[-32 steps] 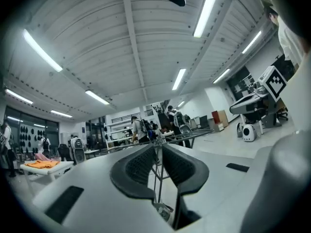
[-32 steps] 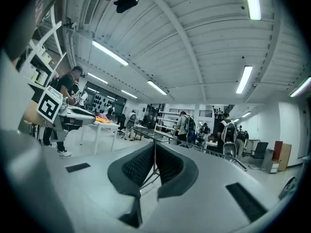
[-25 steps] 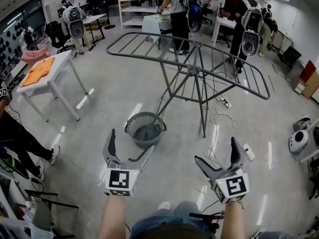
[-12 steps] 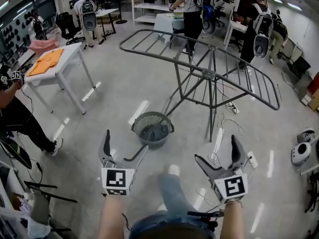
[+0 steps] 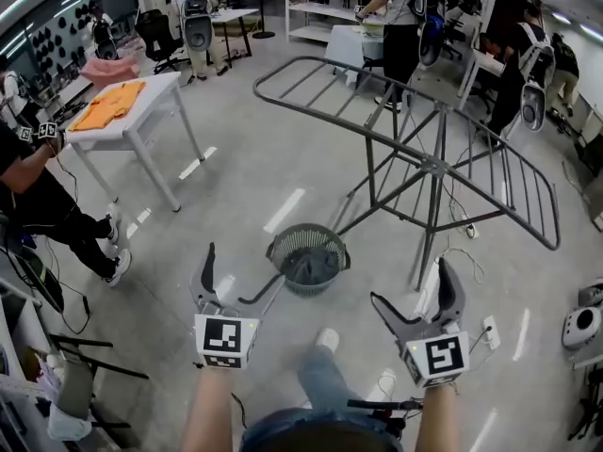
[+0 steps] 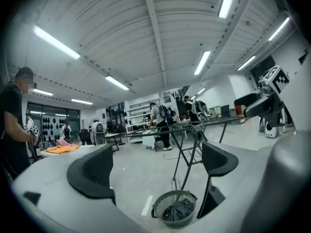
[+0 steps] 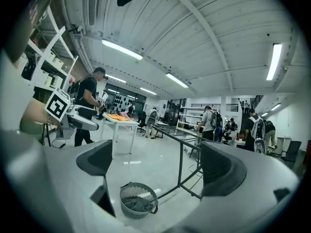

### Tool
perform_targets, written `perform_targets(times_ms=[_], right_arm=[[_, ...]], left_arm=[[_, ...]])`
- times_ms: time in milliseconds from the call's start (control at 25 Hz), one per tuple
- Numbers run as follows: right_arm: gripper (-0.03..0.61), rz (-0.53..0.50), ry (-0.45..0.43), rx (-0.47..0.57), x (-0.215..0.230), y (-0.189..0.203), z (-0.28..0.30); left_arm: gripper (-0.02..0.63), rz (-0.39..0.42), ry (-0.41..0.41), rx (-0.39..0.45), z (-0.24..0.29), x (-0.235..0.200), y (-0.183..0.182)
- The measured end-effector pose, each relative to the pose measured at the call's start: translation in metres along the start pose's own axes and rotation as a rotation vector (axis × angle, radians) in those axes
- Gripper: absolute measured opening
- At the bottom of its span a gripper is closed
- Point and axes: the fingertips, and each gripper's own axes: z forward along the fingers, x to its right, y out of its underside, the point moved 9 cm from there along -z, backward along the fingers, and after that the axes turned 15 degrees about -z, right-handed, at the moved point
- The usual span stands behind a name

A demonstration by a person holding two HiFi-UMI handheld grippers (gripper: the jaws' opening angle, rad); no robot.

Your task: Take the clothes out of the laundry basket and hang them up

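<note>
A round grey laundry basket [image 5: 307,259] stands on the floor with dark clothes [image 5: 310,266] inside; it also shows low in the left gripper view as the basket [image 6: 176,210] and in the right gripper view as the basket [image 7: 138,200]. Behind it spreads a grey metal drying rack [image 5: 415,135] with bare bars. My left gripper [image 5: 238,279] is open and empty, short of the basket to its left. My right gripper [image 5: 415,292] is open and empty too, nearer me and to the basket's right.
A white table [image 5: 132,119] with orange clothes [image 5: 109,104] stands at the left. A seated person [image 5: 38,205] is at the far left, and several people work at the back. Cables and a power strip [image 5: 489,330] lie on the floor at right.
I have walked forward: the basket and rack have come closer and lower in the head view. Both grippers stay open and held out in front.
</note>
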Motion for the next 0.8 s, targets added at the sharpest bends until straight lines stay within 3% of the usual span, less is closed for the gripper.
perform_targets(times_ms=[200,360,560,800], right_arm=[[0.561,0.009,-0.046,-0.057,0.026,0.017,0.064],[0.561,0.006,-0.038,-0.017,0.060,0.035,0.115],[0.561,-0.002,-0.051,-0.038,0.094,0.048,0.170],[0.560,0.019,-0.102,-0.033,0.110,0.072,0.220]], left_arm=[[0.566,0.017,-0.012,-0.040,0.066,-0.015,-0.001],[0.566,0.005,-0.033,-0.050,0.122,-0.025,-0.007],[0.566,-0.003,-0.067,-0.065,0.184,-0.036,-0.014],[0.566,-0.027,-0.105,-0.109,0.229,-0.043,-0.005]])
